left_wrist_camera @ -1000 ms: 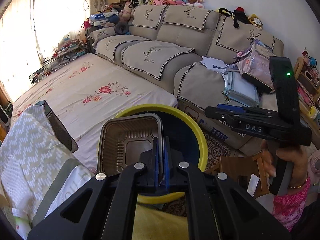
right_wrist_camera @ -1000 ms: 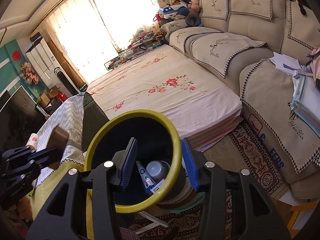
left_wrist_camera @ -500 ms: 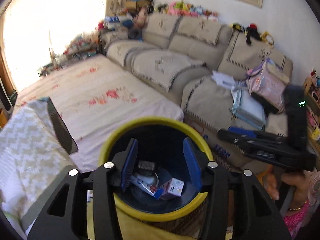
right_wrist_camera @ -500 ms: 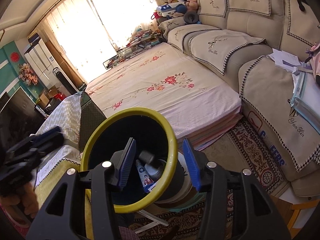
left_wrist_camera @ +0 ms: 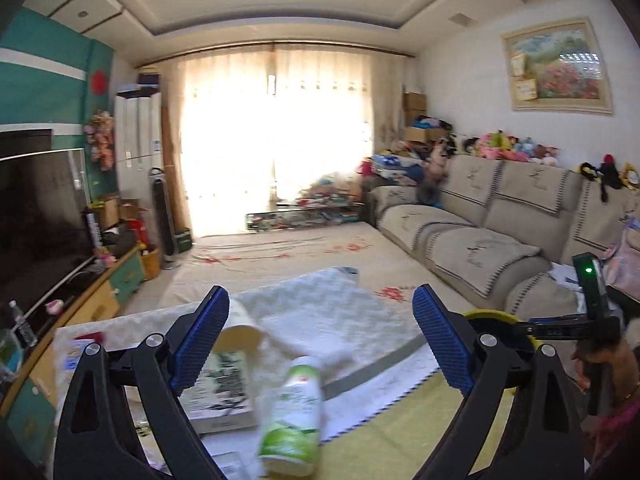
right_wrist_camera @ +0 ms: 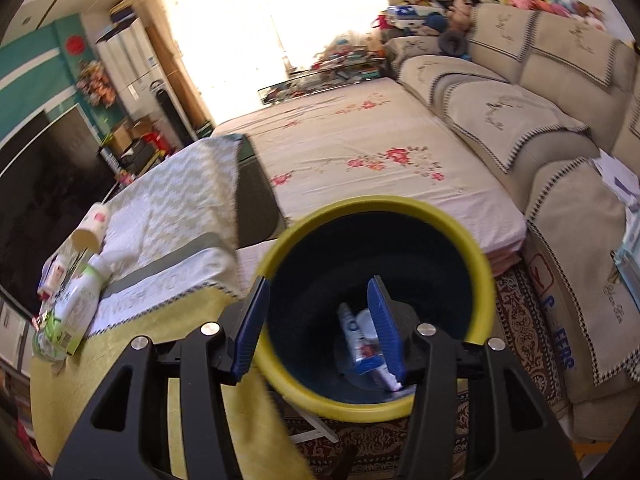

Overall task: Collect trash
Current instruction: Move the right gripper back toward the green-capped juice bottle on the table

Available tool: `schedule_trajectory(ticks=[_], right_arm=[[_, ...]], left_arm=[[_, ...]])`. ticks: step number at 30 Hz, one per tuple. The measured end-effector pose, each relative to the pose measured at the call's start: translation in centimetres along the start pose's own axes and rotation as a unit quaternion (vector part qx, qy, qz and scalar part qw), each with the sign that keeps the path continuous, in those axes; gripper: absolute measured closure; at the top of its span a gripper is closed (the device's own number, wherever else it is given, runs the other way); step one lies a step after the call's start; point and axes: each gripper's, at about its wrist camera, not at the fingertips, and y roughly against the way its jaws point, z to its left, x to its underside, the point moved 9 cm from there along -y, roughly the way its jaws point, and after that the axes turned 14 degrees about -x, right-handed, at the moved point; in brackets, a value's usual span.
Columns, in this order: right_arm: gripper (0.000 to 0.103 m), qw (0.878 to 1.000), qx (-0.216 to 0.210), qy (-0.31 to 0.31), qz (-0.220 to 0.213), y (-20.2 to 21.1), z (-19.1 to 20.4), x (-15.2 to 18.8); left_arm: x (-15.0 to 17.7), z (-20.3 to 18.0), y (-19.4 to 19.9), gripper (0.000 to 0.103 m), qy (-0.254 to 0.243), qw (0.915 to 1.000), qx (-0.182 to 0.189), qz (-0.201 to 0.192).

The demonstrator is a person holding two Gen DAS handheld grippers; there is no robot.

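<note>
We find a green-and-white bottle (left_wrist_camera: 291, 416) lying on its side on the table (left_wrist_camera: 400, 424), its long axis running away from the left wrist camera, slightly tilted, the cap end nearest us. It lies low between the fingers of the left claw (left_wrist_camera: 320, 340), closer to the left one, and touches neither. That claw stands spread wide and empty; its jaws have just been opening. A second ago it pinched a brown tray over the yellow-rimmed bin (right_wrist_camera: 376, 304); now the tray is gone from it and it faces the table and window instead. Beside the bottle we note a paper cup (left_wrist_camera: 240, 332) on its side and a book (left_wrist_camera: 222, 388). The right claw (right_wrist_camera: 320, 320) hangs over the bin, half spread with nothing between its pads; trash (right_wrist_camera: 360, 340) lies at the bin's bottom. In the right wrist view the bottle lies at far left, well apart from that claw.
</note>
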Motion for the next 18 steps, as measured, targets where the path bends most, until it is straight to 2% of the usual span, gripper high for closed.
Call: schedule_trajectory(ticks=[4, 6, 10, 14, 18], right_arm=[[0.054, 0.999, -0.029, 0.036, 0.027, -2.4, 5.4, 0.5], [0.054, 0.997, -0.041, 0.055, 0.038, -3.2, 8.1, 1.0], [0.051, 0.991, -0.069, 0.098, 0.063, -4.9, 14.1, 2.4], [0.048, 0.982, -0.1, 0.138, 0.077, -6.0, 20.2, 3.8], [0.035, 0.975, -0.131, 0.162, 0.073, -6.6, 25.4, 4.9]], left_arm=[[2.1, 9.6, -0.7, 0.009, 0.039, 0.9957, -0.084, 0.011], [3.4, 14.0, -1.3, 0.009, 0.062, 0.9912, -0.116, 0.018], [6.3, 20.4, -2.4, 0.009, 0.104, 0.9788, -0.175, 0.022], [8.7, 23.1, -3.4, 0.009, 0.152, 0.9714, -0.18, 0.032], [10.2, 23.7, -3.5, 0.009, 0.169, 0.9633, -0.203, 0.044]])
